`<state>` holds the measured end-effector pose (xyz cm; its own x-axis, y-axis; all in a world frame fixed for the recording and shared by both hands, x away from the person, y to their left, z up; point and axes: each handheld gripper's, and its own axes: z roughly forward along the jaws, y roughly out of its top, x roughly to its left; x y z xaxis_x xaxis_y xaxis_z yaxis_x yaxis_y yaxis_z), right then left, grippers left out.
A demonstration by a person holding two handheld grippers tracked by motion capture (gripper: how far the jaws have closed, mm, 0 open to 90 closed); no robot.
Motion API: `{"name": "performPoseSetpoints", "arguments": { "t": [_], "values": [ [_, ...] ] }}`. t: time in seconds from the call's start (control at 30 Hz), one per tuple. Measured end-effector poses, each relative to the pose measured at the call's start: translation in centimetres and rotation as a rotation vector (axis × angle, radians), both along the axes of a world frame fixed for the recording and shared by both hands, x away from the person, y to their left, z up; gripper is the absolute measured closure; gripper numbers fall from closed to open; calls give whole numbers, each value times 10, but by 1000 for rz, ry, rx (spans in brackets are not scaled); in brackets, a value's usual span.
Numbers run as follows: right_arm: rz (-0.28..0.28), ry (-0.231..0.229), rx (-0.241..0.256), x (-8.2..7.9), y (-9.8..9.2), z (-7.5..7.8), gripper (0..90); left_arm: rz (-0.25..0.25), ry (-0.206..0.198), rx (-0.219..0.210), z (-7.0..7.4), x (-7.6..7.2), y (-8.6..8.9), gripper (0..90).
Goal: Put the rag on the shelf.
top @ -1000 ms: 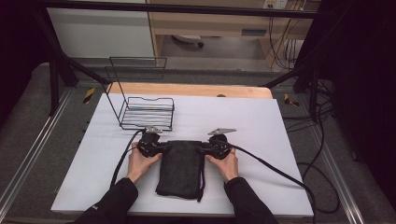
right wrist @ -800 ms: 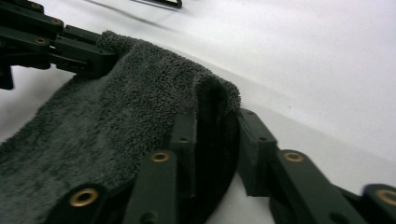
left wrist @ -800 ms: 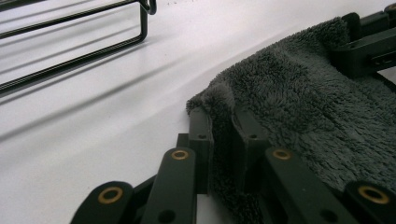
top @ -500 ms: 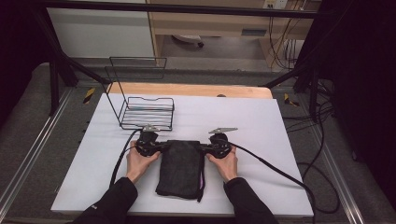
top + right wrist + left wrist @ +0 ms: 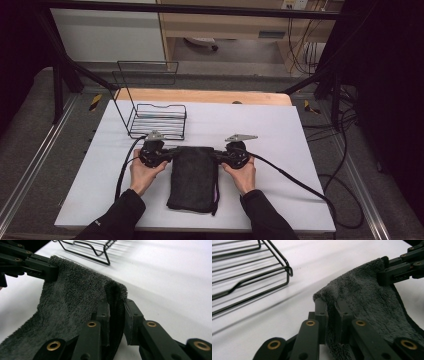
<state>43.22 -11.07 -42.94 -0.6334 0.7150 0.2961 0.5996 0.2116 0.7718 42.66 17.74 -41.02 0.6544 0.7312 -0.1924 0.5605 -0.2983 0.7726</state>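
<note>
A dark grey fleecy towel (image 5: 193,177) lies folded lengthwise on the white table, between the person's hands. My left gripper (image 5: 171,152) is shut on its far left corner, and in the left gripper view the jaws (image 5: 331,308) pinch the cloth (image 5: 367,297). My right gripper (image 5: 216,154) is shut on the far right corner, whose folded edge (image 5: 75,300) sits between the jaws (image 5: 115,306). Each gripper view shows the other gripper (image 5: 387,271) (image 5: 48,268) clamped on the opposite corner. The far edge is stretched between them.
A black wire rack (image 5: 157,120) stands just behind the left gripper, close to the towel's far edge; its wires (image 5: 249,277) show at upper left in the left gripper view. Cables (image 5: 295,177) trail off both grippers. A wooden strip (image 5: 200,96) runs along the table's far edge.
The two grippers have drawn very slightly apart, which pulls the towel's far edge straighter. Both keep their hold on the corners.
</note>
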Motion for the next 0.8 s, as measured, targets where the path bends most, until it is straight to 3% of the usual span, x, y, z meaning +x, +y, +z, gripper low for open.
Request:
{"name": "performPoseSetpoints", "arguments": {
  "t": [0.23,0.43,0.8],
  "values": [
    [12,-61,21,-7,3,18,773,1,-25,-31,13,-8,9,818],
    [24,-94,25,-12,5,28,774,0,-64,-26,26,-16,10,819],
    [25,-177,51,-22,4,50,777,7,-132,-62,50,-29,13,819]
  ]
}}
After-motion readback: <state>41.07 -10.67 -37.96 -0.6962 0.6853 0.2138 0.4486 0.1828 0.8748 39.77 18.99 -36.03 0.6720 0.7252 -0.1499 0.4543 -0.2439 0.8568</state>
